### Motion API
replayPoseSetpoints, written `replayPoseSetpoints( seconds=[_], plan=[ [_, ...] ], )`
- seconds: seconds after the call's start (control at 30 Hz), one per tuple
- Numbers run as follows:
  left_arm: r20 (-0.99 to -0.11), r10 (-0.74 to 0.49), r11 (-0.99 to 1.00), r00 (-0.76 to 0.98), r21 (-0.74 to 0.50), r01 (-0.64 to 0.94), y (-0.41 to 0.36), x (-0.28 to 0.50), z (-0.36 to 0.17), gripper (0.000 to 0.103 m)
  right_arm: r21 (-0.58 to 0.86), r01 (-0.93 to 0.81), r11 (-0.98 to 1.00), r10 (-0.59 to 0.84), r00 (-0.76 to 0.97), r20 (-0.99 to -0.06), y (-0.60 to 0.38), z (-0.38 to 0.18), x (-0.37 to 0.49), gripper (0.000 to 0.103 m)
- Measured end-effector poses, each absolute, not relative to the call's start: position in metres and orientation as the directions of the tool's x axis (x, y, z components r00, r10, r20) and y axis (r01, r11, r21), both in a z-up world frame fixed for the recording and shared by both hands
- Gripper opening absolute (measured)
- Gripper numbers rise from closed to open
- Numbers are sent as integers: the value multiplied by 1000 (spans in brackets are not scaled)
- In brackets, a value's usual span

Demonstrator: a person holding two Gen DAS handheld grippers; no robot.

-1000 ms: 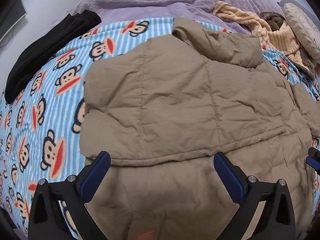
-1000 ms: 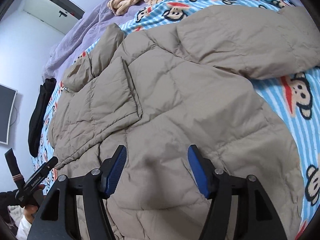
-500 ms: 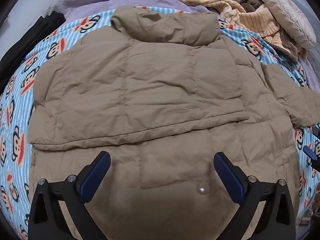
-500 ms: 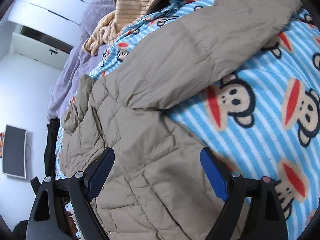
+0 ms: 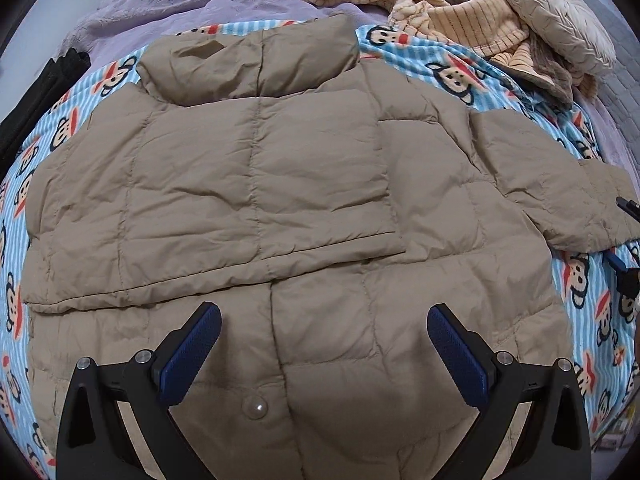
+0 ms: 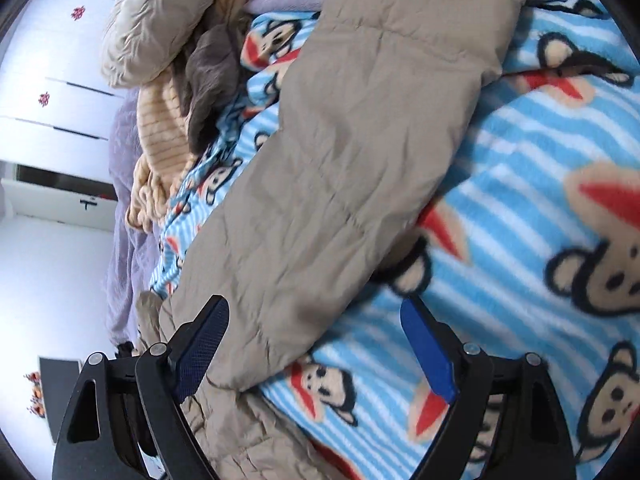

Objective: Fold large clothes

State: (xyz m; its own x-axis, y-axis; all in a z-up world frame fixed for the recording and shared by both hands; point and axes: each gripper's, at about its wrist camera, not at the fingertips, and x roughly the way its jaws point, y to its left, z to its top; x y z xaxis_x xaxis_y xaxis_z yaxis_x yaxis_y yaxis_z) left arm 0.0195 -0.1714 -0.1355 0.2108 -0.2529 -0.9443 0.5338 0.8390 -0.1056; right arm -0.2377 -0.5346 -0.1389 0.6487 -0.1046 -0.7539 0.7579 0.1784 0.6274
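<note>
A tan quilted puffer jacket (image 5: 280, 184) lies spread on a blue striped monkey-print blanket (image 5: 460, 72), collar at the far side. Its left sleeve is folded across the body. Its right sleeve (image 5: 560, 196) stretches out to the right. My left gripper (image 5: 324, 340) is open and empty, just above the jacket's lower middle near a snap button (image 5: 255, 407). My right gripper (image 6: 312, 340) is open and empty, over the outstretched sleeve (image 6: 352, 152) near where it joins the body. The right gripper's tip shows at the right edge of the left wrist view (image 5: 624, 264).
A heap of striped beige and brown clothes (image 5: 460, 12) and a cream pillow (image 5: 552, 4) lie at the far right. A purple bedspread (image 5: 200, 0) covers the far side. A black garment (image 5: 36, 92) lies at the left edge. White cupboards (image 6: 60, 92) stand beyond the bed.
Both grippers have swung to the right. The left view now centres on the jacket body. The right gripper moved from the jacket body to the outstretched sleeve and opened wider.
</note>
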Motion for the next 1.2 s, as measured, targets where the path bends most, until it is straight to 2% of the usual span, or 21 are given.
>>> replayPoseSetpoints(
  seconds=[0.33, 0.37, 0.4, 0.43, 0.47, 0.5, 0.73, 1.0, 1.07, 1.2],
  plan=[
    [-942, -234, 848, 240, -77, 524, -184, 29, -133, 103, 772, 631, 79, -128, 774, -620, -591, -138, -223, 90],
    [-940, -235, 850, 248, -75, 522, -183, 31, -132, 103, 781, 622, 55, -130, 780, -612, -593, -139, -224, 84],
    [-937, -236, 850, 257, -71, 521, -180, 32, -130, 103, 788, 614, 38, -127, 785, -606, -594, -140, -224, 65],
    [-935, -235, 851, 266, -65, 522, -178, 33, -129, 103, 802, 597, 13, -112, 798, -592, -597, -143, -222, 53],
    [-933, -231, 853, 275, -58, 519, -176, 35, -128, 103, 816, 578, -9, -92, 812, -577, -598, -146, -222, 26],
    [-932, -227, 856, 282, -53, 514, -173, 37, -127, 103, 829, 559, -28, -81, 825, -559, -599, -148, -219, 12],
    [-930, -273, 878, 247, -136, 458, -138, 52, -130, 103, 863, 495, 99, -62, 869, -491, -573, -110, -181, 10],
    [-896, -285, 895, 342, -122, 428, -90, 67, -108, 103, 758, 400, 514, 72, 861, -503, -468, -33, -63, 10],
    [-886, -271, 904, 375, -101, 415, -73, 75, -103, 103, 709, 351, 611, 117, 846, -520, -428, -23, -32, 10],
    [-879, -239, 926, 412, -79, 368, -43, 96, -100, 103, 558, 280, 781, 178, 757, -628, -338, -31, 25, 10]
  ],
)
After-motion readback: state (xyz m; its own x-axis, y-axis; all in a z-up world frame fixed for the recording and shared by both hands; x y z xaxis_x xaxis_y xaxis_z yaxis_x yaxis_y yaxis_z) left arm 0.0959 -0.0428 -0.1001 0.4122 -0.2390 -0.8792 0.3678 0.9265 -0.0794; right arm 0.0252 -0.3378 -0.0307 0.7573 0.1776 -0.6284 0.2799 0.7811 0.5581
